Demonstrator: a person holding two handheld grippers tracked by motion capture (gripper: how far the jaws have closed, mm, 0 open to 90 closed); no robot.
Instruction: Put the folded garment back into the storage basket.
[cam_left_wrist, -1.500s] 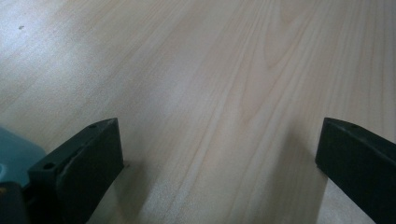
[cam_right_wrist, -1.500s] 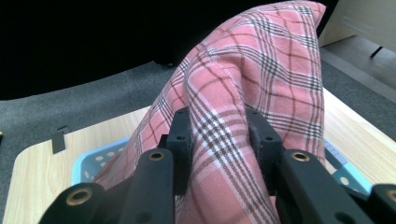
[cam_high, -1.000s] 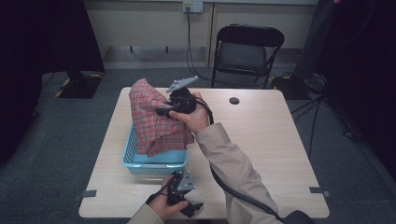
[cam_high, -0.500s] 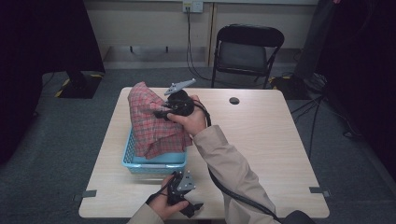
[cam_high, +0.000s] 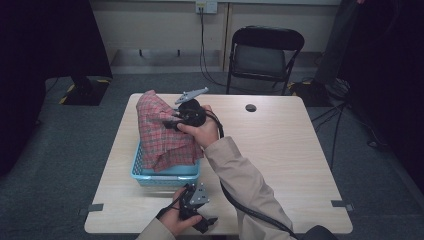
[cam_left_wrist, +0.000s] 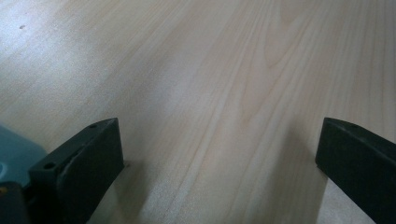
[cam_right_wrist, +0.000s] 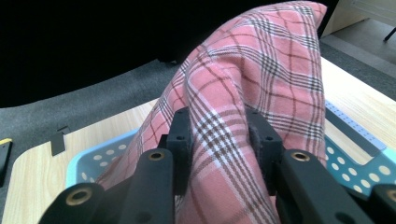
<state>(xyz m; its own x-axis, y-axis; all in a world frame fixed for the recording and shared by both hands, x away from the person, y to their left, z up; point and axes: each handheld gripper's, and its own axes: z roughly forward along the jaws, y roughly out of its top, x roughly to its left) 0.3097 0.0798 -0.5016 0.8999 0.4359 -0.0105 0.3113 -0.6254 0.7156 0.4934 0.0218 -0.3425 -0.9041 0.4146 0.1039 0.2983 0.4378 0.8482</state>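
Observation:
A pink plaid cloth (cam_high: 161, 131) hangs lifted over a light blue perforated basket (cam_high: 165, 174) at the table's left side. My right gripper (cam_high: 172, 121) is shut on a fold of that cloth (cam_right_wrist: 243, 107); both black pads pinch the fabric, with the basket (cam_right_wrist: 93, 158) below. My left gripper (cam_high: 202, 222) rests near the front edge of the table, held by a hand. Its jaws stand wide apart over bare wood (cam_left_wrist: 219, 112), with nothing between them.
A small black disc (cam_high: 251, 107) lies at the far side of the wooden table (cam_high: 280, 160). A black folding chair (cam_high: 264, 55) stands behind the table. Dark floor surrounds it, with cables at the right.
The right gripper has shifted slightly with the cloth, drifting a little toward the far side. The left hand has stayed where it was.

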